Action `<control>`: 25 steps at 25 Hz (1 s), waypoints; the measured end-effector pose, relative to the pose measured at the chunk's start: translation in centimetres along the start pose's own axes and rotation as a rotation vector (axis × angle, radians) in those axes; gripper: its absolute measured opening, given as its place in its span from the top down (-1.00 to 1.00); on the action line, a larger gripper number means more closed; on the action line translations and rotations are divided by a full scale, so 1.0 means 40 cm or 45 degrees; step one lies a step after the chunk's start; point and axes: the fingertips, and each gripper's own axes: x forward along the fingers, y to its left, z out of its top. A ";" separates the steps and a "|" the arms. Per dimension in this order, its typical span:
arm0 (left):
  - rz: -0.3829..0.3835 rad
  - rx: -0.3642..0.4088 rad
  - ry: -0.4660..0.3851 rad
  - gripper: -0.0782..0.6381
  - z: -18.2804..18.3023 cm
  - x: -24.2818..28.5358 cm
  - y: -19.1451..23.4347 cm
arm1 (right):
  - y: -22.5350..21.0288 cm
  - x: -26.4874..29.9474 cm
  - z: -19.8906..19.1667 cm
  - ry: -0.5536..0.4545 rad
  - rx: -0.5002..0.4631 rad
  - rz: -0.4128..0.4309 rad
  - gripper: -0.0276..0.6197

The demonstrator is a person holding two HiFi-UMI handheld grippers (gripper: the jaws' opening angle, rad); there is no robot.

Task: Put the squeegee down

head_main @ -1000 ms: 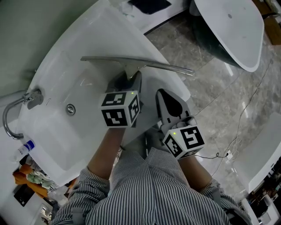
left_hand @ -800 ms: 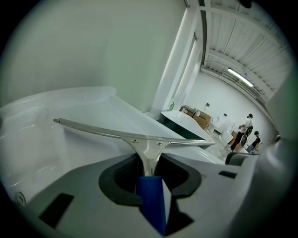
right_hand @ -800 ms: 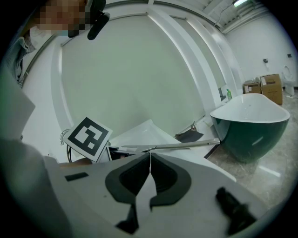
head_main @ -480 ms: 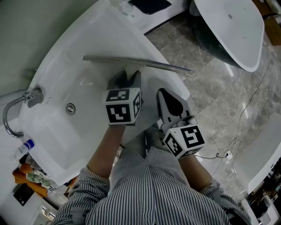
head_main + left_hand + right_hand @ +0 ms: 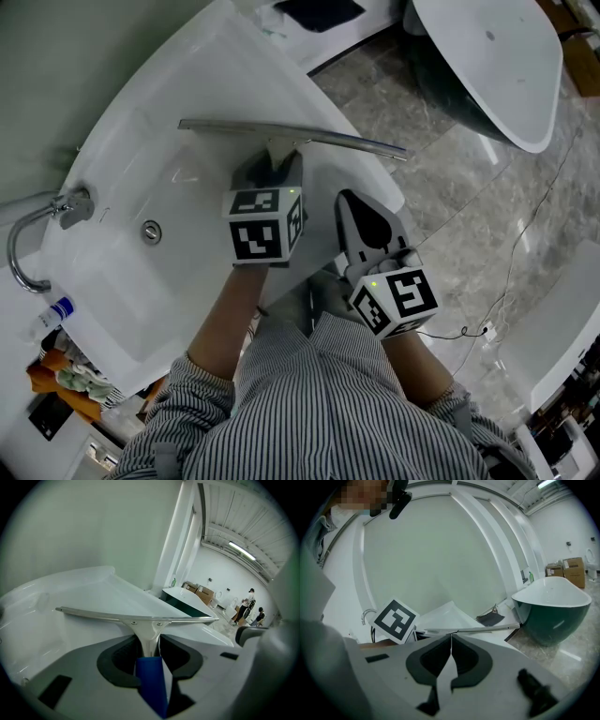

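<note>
**squeegee still in hand over the tub, set-down yet to come**

my left gripper (image 5: 273, 172) is clenched on the squeegee (image 5: 291, 137), its jaws closed round the metal neck just ahead of the blue handle. the long blade lies crosswise over the bathtub (image 5: 131, 159), at the end of the tub away from the faucet (image 5: 37, 234). no view tells me whether the rubber edge is touching the tub's inner slope. my right gripper (image 5: 350, 200) is pressed shut with nothing between its jaws, and it hangs beside the tub's outer rim, near the blade's right end.

as i judge it, the carrying is done but the putting down is not. the next move calls for lowering the blade until it rests flat on the tub. only then should i loosen the left jaws and draw back along the handle, so the tool doesn't slide down the glossy slope toward the drain (image 5: 151, 232).

against the picture of a second ago, the blade has swung a touch nearer level. my left gripper's marker cube has rolled slightly, and the right gripper has not stirred.
</note>
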 end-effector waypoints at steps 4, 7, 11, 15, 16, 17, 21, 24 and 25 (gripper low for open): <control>-0.020 -0.006 0.001 0.39 -0.001 0.004 -0.006 | 0.001 -0.002 -0.001 0.001 0.001 0.008 0.86; -0.004 0.017 -0.004 0.26 -0.002 0.004 -0.003 | 0.003 -0.003 -0.003 0.002 -0.001 0.010 0.86; 0.010 0.023 -0.009 0.20 -0.006 0.005 0.005 | -0.001 -0.002 -0.003 0.001 -0.009 0.011 0.86; 0.009 0.023 -0.035 0.20 0.002 -0.007 0.007 | 0.001 -0.002 0.003 0.003 -0.018 0.009 0.86; 0.004 0.024 -0.046 0.20 0.006 -0.021 0.006 | 0.009 -0.007 0.008 0.006 -0.029 0.007 0.86; -0.002 0.024 -0.058 0.19 0.010 -0.039 0.004 | 0.019 -0.014 0.015 0.007 -0.043 0.004 0.86; -0.016 0.006 -0.123 0.19 0.037 -0.101 0.006 | 0.052 -0.035 0.039 -0.003 -0.075 0.003 0.86; -0.039 -0.009 -0.172 0.19 0.058 -0.135 0.007 | 0.071 -0.046 0.057 -0.018 -0.092 0.013 0.86; -0.049 -0.008 -0.185 0.20 0.065 -0.148 0.008 | 0.079 -0.051 0.064 -0.025 -0.097 0.016 0.86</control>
